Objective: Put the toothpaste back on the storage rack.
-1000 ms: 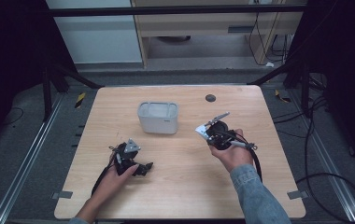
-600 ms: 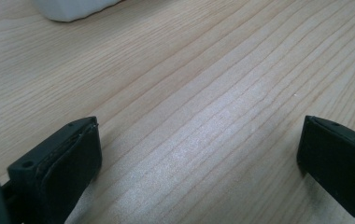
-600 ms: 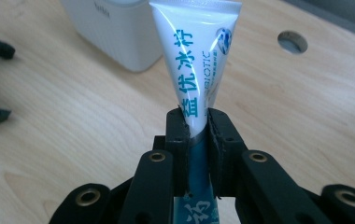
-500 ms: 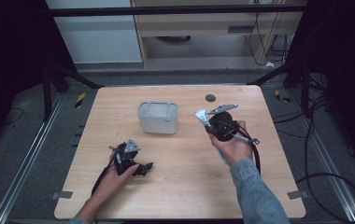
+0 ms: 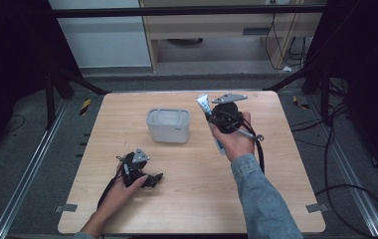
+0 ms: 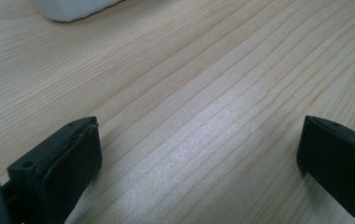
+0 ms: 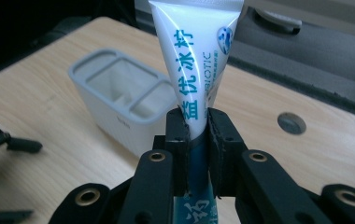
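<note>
The right tongs clamp a white toothpaste tube near its lower end, holding it upright in the air, above the counter and just right of the grey compartmented holder. The left tongs rest low over bare wood near the counter's front-left, jaws spread wide apart around nothing.

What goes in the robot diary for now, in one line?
right tongs: shut on toothpaste tube | left tongs: open on table | holder: empty
</note>
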Motion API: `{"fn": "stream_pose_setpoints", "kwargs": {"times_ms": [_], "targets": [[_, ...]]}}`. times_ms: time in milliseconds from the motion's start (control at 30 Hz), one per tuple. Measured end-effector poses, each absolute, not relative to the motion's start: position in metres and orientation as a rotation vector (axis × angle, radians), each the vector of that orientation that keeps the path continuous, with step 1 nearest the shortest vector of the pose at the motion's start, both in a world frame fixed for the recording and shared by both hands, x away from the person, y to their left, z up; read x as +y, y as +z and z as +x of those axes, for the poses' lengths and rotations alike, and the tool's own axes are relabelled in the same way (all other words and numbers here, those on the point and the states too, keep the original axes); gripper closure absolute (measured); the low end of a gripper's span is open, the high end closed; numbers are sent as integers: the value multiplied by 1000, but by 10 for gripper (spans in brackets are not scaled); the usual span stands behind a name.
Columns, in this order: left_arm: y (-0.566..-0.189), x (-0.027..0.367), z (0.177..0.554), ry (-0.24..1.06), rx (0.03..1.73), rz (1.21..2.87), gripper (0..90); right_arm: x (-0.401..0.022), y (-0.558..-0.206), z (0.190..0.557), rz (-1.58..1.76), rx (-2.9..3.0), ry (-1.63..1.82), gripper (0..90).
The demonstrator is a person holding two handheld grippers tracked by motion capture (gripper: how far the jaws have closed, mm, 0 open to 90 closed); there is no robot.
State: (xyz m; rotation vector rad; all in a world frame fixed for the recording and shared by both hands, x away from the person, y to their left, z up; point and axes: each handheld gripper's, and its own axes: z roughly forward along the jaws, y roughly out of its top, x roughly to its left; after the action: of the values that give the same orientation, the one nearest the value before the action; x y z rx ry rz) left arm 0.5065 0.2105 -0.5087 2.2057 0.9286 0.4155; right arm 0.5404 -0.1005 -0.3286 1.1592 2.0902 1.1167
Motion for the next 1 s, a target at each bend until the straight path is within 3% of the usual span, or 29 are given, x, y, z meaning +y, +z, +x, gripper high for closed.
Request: {"fn": "stream_pose_setpoints", "kwargs": {"times_ms": [533,1000], "targets": [[-509,210,507,415,929,2207,0,-45,-282,580,1081,1995,1269,797],[-508,211,507,415,928,2209,0,-14,-280,612,1082,1856,1315,797]]}}
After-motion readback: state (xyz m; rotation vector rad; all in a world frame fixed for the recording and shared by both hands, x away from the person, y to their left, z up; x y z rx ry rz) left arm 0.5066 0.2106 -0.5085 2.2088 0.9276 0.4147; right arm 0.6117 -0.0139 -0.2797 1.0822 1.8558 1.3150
